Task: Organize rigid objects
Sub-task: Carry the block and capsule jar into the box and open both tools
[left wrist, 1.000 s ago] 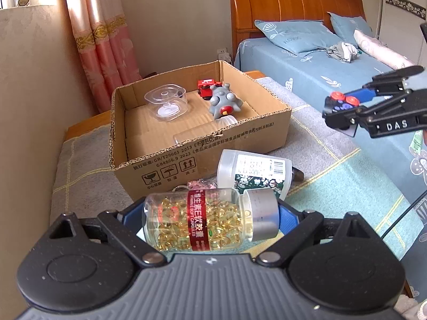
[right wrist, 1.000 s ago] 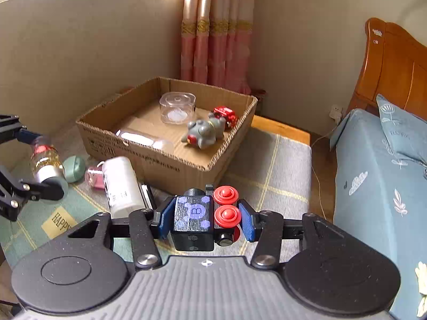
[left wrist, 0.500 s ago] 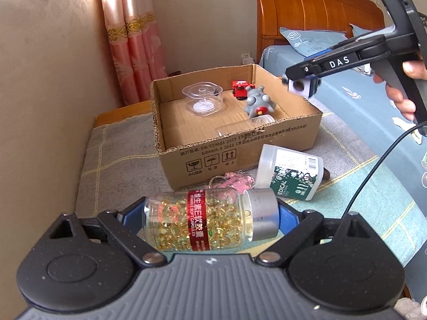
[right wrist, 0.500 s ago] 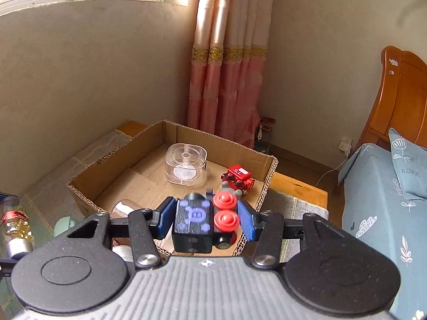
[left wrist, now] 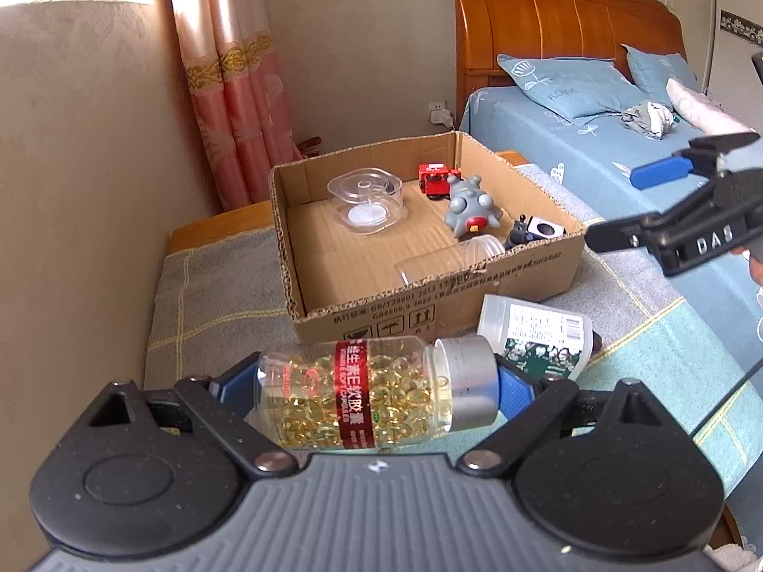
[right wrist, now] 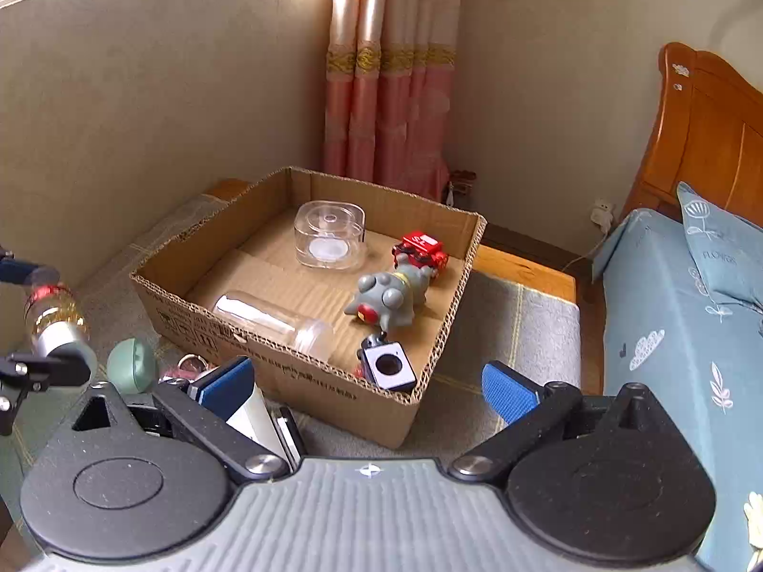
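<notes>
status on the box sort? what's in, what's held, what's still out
In the cardboard box: clear container, red toy, grey figure, clear jar, black-and-white block toy. Left gripper holds the capsule bottle; right gripper is open and empty. Outside: white bottle, green round object, pink item.

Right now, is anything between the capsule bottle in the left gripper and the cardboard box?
Only the cardboard box near wall: the clear bottle of golden capsules, clamped in the left gripper, must clear it. Just inside lies a clear plastic jar; bare floor shows left of it.
</notes>
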{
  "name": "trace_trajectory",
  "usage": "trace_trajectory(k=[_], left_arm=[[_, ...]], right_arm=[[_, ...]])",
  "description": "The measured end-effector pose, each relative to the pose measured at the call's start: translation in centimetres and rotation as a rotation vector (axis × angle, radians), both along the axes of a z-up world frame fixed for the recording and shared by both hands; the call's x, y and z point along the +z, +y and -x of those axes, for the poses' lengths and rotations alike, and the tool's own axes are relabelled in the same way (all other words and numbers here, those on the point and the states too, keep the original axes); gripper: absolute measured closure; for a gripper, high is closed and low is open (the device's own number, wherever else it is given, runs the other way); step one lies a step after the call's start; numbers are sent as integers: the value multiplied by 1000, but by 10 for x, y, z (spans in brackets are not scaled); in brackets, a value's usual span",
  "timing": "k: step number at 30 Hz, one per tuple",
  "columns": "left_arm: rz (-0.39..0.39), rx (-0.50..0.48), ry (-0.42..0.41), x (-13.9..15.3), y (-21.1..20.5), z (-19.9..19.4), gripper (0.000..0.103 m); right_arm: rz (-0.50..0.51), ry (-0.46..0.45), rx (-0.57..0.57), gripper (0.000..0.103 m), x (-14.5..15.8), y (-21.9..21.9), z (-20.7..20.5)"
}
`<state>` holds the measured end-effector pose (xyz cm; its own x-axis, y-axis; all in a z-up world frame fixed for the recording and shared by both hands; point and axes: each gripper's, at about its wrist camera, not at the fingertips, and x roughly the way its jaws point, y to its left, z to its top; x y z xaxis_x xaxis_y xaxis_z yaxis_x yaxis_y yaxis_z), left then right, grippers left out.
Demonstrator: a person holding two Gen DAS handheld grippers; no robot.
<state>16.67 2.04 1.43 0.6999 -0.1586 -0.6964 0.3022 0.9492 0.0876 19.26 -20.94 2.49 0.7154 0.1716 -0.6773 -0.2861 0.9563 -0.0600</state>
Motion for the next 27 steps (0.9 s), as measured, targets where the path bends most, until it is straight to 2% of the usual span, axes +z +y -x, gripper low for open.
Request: trace_trajectory(k=[10,19,22,27], left_arm=[[-28,-44,-30,25,-20,-66,9],[-71,-7,-28,22,-39,-132,8],[-78,15,-67,23,-41,-140,7],[-67,14,-56,20,-37,-130,6]], right_arm=[[-49,-12,-91,0,-15,2,41],[-81,-31,-133,0,-11,-3,52],[-76,-26,-149,0,-12,-5,52],[-77,-14,-152,0,-17,-6,53]])
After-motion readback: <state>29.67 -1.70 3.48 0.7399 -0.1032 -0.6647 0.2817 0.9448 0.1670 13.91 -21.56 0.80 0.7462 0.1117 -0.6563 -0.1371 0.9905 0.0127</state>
